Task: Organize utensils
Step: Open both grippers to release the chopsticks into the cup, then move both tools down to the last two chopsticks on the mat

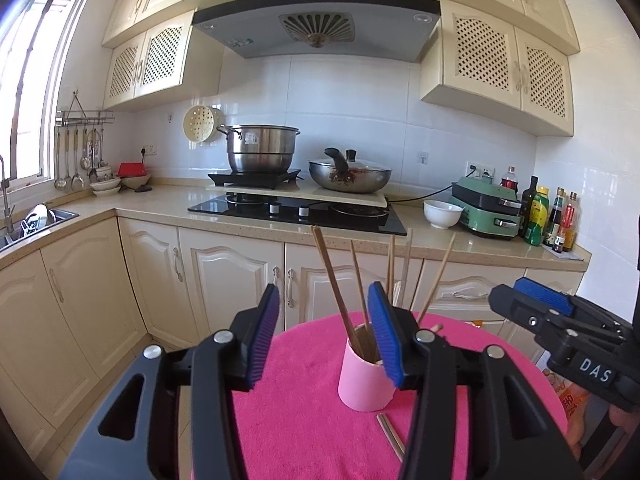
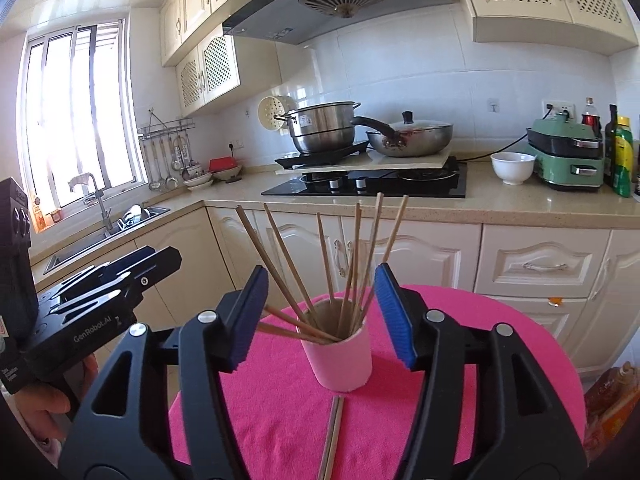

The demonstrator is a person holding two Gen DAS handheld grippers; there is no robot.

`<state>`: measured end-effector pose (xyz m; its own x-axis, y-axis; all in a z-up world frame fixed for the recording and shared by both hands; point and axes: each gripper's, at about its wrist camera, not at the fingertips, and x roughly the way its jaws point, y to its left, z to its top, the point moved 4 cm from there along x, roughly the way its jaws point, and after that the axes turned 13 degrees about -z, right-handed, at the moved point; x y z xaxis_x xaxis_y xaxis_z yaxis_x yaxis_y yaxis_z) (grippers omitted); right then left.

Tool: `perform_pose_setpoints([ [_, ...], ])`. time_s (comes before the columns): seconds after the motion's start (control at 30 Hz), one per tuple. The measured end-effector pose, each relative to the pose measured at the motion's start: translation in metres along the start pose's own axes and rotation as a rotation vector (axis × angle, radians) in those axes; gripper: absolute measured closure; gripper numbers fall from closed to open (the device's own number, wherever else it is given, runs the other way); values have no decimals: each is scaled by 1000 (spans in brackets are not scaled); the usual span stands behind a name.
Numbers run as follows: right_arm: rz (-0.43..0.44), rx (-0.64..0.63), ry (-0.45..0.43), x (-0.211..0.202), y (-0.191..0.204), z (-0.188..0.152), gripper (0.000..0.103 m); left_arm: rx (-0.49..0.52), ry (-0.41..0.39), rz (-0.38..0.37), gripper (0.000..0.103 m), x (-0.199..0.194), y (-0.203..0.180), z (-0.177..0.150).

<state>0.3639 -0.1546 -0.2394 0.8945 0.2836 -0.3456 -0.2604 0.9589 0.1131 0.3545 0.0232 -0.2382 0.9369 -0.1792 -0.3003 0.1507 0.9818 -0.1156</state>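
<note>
A pink cup [image 1: 364, 376] [image 2: 340, 360] stands upright on a round table under a pink cloth [image 1: 300, 408] [image 2: 480, 340]. Several wooden chopsticks [image 1: 332, 276] [image 2: 280, 256] stick out of it, fanned apart. One more pair of chopsticks [image 1: 390, 434] [image 2: 334, 432] lies flat on the cloth just in front of the cup. My left gripper [image 1: 324, 292] is open above the cloth, left of the cup, with nothing between its blue pads. My right gripper [image 2: 320, 276] is open in front of the cup, clear of the sticks. Each gripper shows in the other's view [image 1: 516, 298] [image 2: 160, 258].
Behind the table runs a kitchen counter [image 1: 440, 240] with a hob, a steel pot [image 1: 262, 152], a lidded wok [image 2: 412, 136], a white bowl [image 2: 512, 166], a green appliance and bottles. A sink [image 2: 108, 236] sits at the left. A snack packet [image 2: 612, 396] lies right of the table.
</note>
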Motion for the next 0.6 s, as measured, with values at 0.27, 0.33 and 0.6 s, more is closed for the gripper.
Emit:
perform_pose_setpoints([
  [0.27, -66, 33, 60, -28, -24, -25, 47, 35, 42, 19, 57, -14, -29, -17],
  [0.33, -85, 36, 93, -30, -30, -34, 47, 23, 90, 15, 57, -10, -36, -29],
  [0.6, -144, 69, 336, -10, -59, -91, 42, -243, 479, -92, 57, 40, -41, -126],
])
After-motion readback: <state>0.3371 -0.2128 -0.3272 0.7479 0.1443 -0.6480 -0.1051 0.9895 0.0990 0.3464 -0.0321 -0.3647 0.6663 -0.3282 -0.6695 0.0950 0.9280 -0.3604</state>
